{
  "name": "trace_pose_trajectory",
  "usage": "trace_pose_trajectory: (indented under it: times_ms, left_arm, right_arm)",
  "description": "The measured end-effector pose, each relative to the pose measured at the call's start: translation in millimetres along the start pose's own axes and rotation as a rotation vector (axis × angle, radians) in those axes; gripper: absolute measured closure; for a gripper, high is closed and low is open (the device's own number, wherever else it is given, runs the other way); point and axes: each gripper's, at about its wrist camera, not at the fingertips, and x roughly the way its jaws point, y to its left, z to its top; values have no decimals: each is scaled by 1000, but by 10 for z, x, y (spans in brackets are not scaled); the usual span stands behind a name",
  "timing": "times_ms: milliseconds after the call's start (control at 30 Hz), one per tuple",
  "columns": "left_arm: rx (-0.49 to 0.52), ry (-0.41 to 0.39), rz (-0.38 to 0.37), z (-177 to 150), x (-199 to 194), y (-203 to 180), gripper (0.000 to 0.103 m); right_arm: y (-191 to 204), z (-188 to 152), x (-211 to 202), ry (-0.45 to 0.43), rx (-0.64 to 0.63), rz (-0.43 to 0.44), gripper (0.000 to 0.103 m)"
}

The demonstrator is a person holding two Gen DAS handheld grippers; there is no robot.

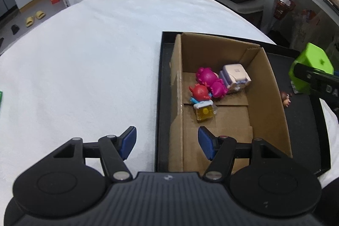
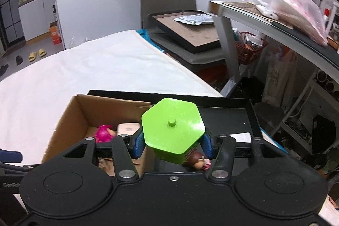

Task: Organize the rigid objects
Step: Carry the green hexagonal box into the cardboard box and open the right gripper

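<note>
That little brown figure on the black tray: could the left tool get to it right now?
Probably not directly: the brown figure lies beyond the cardboard box's far wall, and the open left tool hangs at its near wall.

A bright lime-green hexagonal container point(image 2: 172, 127) sits between the blue pads point(image 2: 139, 144) of the black right gripper point(image 2: 172, 146). The left gripper point(image 1: 167, 144) is black too, with the same deep blue pads point(image 1: 128, 144). The cardboard box point(image 1: 273, 94) is plain brown, standing in a black tray point(image 1: 163, 86) on a white cloth point(image 1: 84, 60). Inside the box lie a magenta toy point(image 1: 208, 81), a red figure point(image 1: 200, 92) with blue bits, a pale lilac-and-white toy point(image 1: 235, 76) and a clear yellow cube point(image 1: 204, 113). A small brown figure point(image 1: 286, 99) with a pinkish face lies on the tray.
</note>
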Motion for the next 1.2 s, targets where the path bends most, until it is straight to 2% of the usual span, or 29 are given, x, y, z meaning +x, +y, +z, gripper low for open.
trace_pose_trajectory:
  times_ms: [500, 600, 667, 767, 967, 1200]
  left_arm:
    - [-40, 58, -77, 5, 104, 131, 44]
    - [-37, 69, -88, 5, 130, 127, 52]
    - [-39, 76, -100, 0, 146, 135, 68]
    - [-40, 79, -134, -11, 154, 156, 84]
    - [-49, 77, -185, -18, 140, 200, 91]
    - [-33, 65, -174, -23, 121, 158, 93]
  right_arm:
    - [474, 26, 51, 36, -83, 28, 52]
    - [527, 16, 70, 45, -97, 33, 52]
    - [557, 9, 94, 57, -102, 40, 52]
    - [617, -14, 136, 75, -124, 47, 52]
    - [709, -103, 236, 114, -162, 55, 52]
    - [778, -168, 280, 129, -187, 49, 51]
